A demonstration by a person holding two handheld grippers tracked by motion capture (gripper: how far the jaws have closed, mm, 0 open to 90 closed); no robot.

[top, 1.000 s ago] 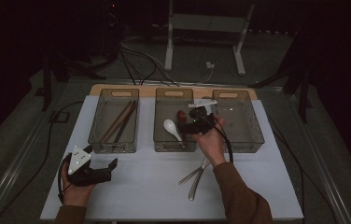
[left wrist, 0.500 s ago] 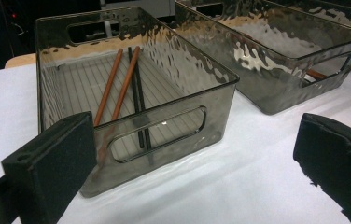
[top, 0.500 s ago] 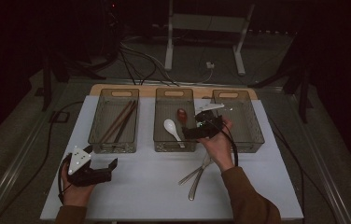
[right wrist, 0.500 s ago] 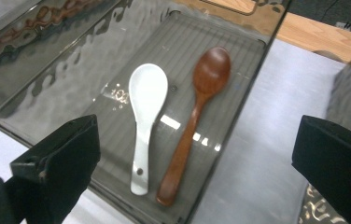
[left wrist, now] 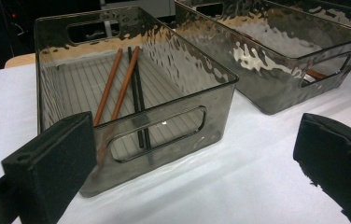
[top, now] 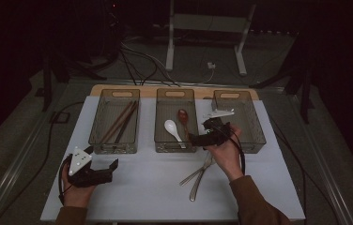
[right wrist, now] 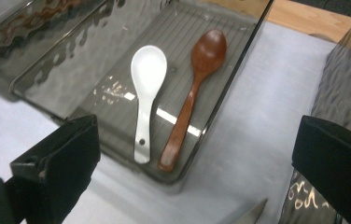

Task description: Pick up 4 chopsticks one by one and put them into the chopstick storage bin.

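The middle bin (top: 174, 146) holds a white ceramic spoon (right wrist: 144, 93) and a brown wooden spoon (right wrist: 197, 84) lying side by side; from above, the white spoon (top: 171, 127) is left of the brown one (top: 183, 116). My right gripper (top: 195, 138) hovers at that bin's near right corner. Its jaws have just been opening, and the right gripper (right wrist: 197, 172) is open with nothing between the pads. My left gripper (top: 103, 160) rests open on the white mat near the left bin (left wrist: 164, 126), which holds several chopsticks (left wrist: 117, 88).
A third bin (top: 252, 136) stands at the right. Metal cutlery (top: 198, 176) lies on the mat under my right forearm. Cables and a stand's legs (top: 203, 61) are on the floor beyond the table.
My right gripper has drawn back from over the middle bin toward its near right corner. Both spoons stay in the bin. The left hand has not moved.
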